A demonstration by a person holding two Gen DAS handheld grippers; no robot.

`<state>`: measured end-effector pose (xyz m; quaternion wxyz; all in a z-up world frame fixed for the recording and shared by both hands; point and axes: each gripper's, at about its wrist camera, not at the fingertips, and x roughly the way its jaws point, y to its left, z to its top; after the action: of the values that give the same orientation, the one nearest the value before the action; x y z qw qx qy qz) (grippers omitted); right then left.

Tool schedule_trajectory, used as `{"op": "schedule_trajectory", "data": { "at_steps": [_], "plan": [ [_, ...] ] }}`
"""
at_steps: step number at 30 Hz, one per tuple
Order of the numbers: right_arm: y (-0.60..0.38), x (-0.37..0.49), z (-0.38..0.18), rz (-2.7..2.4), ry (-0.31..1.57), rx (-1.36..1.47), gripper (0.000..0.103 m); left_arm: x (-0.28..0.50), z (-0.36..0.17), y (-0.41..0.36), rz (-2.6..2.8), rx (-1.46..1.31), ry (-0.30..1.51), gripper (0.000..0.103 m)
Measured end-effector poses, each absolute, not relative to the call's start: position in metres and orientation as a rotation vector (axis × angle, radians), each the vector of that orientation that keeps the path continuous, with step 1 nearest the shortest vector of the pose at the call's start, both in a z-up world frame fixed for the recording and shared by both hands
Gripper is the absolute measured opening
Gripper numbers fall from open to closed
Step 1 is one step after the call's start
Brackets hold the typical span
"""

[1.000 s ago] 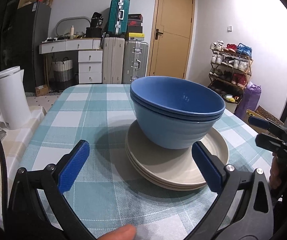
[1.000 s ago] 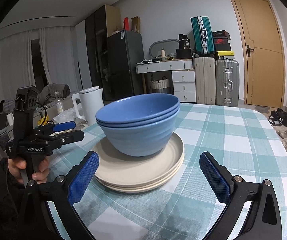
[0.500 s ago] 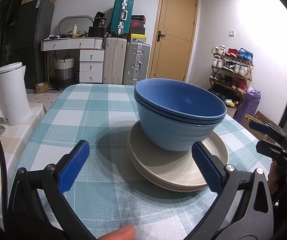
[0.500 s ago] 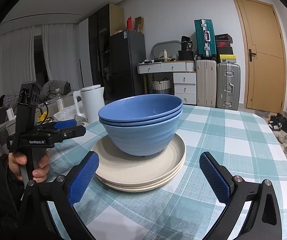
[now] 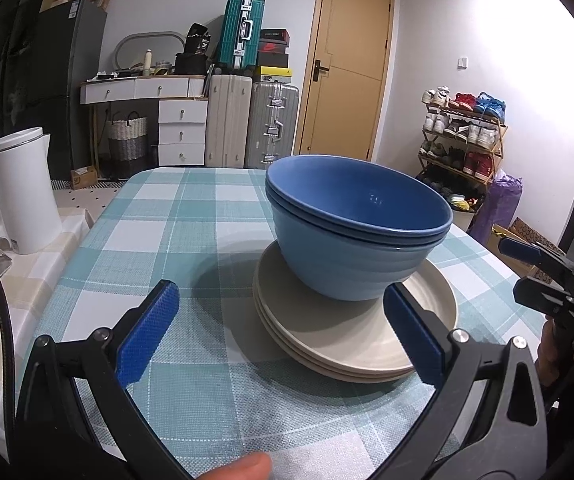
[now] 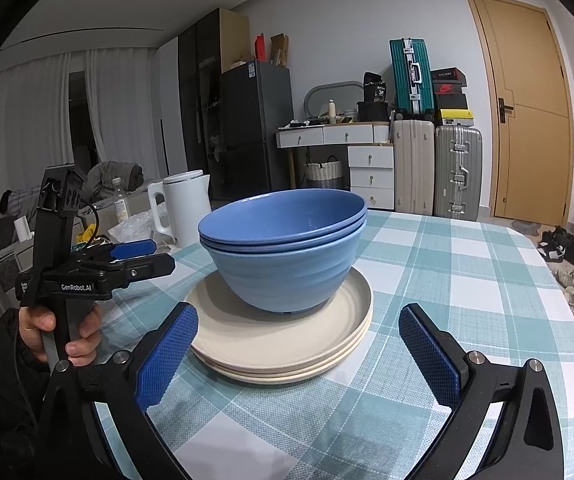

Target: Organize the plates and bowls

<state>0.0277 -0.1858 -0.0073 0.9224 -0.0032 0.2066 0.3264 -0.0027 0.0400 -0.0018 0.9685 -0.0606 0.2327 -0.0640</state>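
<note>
So right now the blue bowls (image 5: 357, 232) are nested together and sitting on top of a stack of beige plates (image 5: 347, 336), and the whole pile is parked roughly mid-way across the desk (image 5: 167, 240), which has a teal and white checkered cloth on it. The bowls sit a bit toward the far side of the plates, so more plate rim shows at the near edge. The left gripper (image 5: 283, 334) is held low just in front of the pile with its blue-padded fingers (image 5: 145, 340) spread wide, nothing between them, not touching the plates. Same story with the right gripper (image 6: 299, 354): fingers (image 6: 429, 360) wide apart, empty, hovering near the plate edge from the other side. In the right wrist view you can see the person's hand (image 6: 63, 332) wrapped around the left gripper's handle. Off to the side of the desk there's a white electric kettle (image 5: 17, 192) on a separate surface, and further back some suitcases (image 5: 253, 124) by a wooden door (image 5: 347, 76).
</note>
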Motion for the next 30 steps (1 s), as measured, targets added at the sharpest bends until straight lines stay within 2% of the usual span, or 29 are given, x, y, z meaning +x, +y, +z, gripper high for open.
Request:
{"op": "schedule_trajectory", "data": {
  "at_steps": [30],
  "plan": [
    [-0.1855, 0.0277, -0.0072, 0.67, 0.425, -0.008, 0.103, -0.0039, -0.0023, 0.037, -0.129, -0.12, 0.47, 0.102]
  ]
}}
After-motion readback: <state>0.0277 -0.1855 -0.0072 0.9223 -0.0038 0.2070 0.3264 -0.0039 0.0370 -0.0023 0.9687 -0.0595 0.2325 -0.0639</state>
